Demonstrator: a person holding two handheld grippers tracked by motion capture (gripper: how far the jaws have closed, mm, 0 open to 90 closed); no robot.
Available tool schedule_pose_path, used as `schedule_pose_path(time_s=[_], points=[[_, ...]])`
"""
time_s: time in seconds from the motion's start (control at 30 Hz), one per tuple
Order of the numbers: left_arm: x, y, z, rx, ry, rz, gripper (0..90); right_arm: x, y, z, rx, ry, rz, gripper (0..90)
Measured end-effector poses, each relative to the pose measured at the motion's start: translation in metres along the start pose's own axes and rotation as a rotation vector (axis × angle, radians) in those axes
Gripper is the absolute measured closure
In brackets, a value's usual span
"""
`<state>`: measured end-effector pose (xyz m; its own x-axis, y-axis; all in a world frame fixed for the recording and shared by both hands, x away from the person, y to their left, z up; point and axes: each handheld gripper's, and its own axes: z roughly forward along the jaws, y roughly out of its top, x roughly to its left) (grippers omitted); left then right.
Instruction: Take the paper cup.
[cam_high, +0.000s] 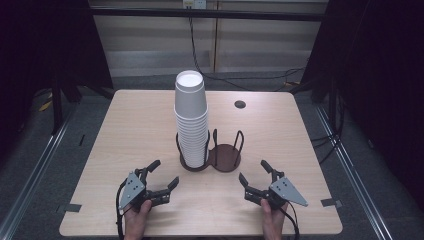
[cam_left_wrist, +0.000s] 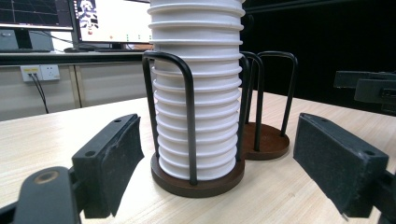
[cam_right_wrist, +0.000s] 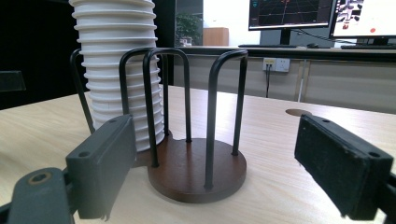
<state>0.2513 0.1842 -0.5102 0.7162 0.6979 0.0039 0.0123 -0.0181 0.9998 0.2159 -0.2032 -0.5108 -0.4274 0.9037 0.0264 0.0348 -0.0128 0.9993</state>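
Observation:
A tall stack of white paper cups (cam_high: 191, 120) stands in the left bay of a dark wooden holder with black wire loops. The holder's right bay (cam_high: 225, 156) is bare. My left gripper (cam_high: 165, 171) rests on the table just in front-left of the stack, jaws wide apart, nothing between them. Its pads (cam_left_wrist: 116, 154) frame the cup stack (cam_left_wrist: 198, 93) from a short distance. My right gripper (cam_high: 252, 169) sits front-right of the holder, also open and holding nothing. Its pads (cam_right_wrist: 109, 158) frame the bare bay (cam_right_wrist: 196, 163), with the cups (cam_right_wrist: 116, 70) behind to the left.
The light wooden table (cam_high: 140, 125) has a round cable hole (cam_high: 240, 104) behind the holder. Tape marks sit at its front corners. Monitors (cam_right_wrist: 327, 14) stand on a desk beyond the table. Cables run over the floor at the back.

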Motion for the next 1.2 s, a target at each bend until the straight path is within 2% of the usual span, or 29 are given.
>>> schedule_pose_path(time_s=[0.23,0.3,0.47,0.5,0.57,0.7,0.83,0.87,0.9,0.93,1.0,1.07,1.13,1.2], points=[[0.0,0.0,0.0,0.001,0.0,-0.002,15.4,0.0,0.0,0.001,0.005,-0.015,0.004,12.5],[0.0,0.0,0.0,0.001,0.0,-0.001,15.6,-0.001,0.0,0.001,0.008,-0.02,0.021,12.2],[0.001,0.0,-0.001,0.004,-0.003,0.008,15.4,-0.002,0.002,0.004,0.05,-0.057,0.077,13.2],[-0.001,0.0,-0.001,-0.004,-0.004,-0.026,15.4,-0.002,0.003,0.005,0.059,-0.054,0.081,13.2],[0.0,0.0,-0.002,-0.001,0.008,-0.014,15.3,-0.001,0.004,0.006,0.074,-0.05,0.07,13.5],[0.0,0.0,-0.002,0.0,0.003,-0.016,15.4,0.0,0.012,0.007,0.101,0.007,0.043,18.3],[0.0,0.0,-0.002,-0.002,0.0,-0.018,15.5,0.001,0.019,0.007,0.107,0.034,0.033,21.4],[0.0,0.0,-0.002,-0.001,0.001,-0.017,15.5,0.0,0.025,0.007,0.14,0.049,0.027,21.5],[0.0,0.0,-0.002,-0.002,0.0,-0.018,15.5,0.0,0.027,0.007,0.136,0.051,0.018,21.5],[0.0,0.0,-0.001,-0.005,0.002,-0.02,15.5,0.0,0.029,0.006,0.123,0.057,0.017,21.9],[0.0,0.0,-0.001,-0.005,0.0,-0.019,15.5,-0.001,0.034,0.007,0.157,0.085,0.038,21.6],[0.0,0.0,-0.001,-0.005,-0.002,-0.02,15.5,0.0,0.039,0.007,0.136,0.096,0.031,21.8],[0.0,0.0,-0.001,-0.005,-0.002,-0.02,15.5,0.001,0.04,0.007,0.131,0.102,0.03,21.8],[0.0,0.0,-0.002,-0.005,-0.004,-0.019,15.5,0.001,0.047,0.01,0.142,0.131,0.029,20.9]])
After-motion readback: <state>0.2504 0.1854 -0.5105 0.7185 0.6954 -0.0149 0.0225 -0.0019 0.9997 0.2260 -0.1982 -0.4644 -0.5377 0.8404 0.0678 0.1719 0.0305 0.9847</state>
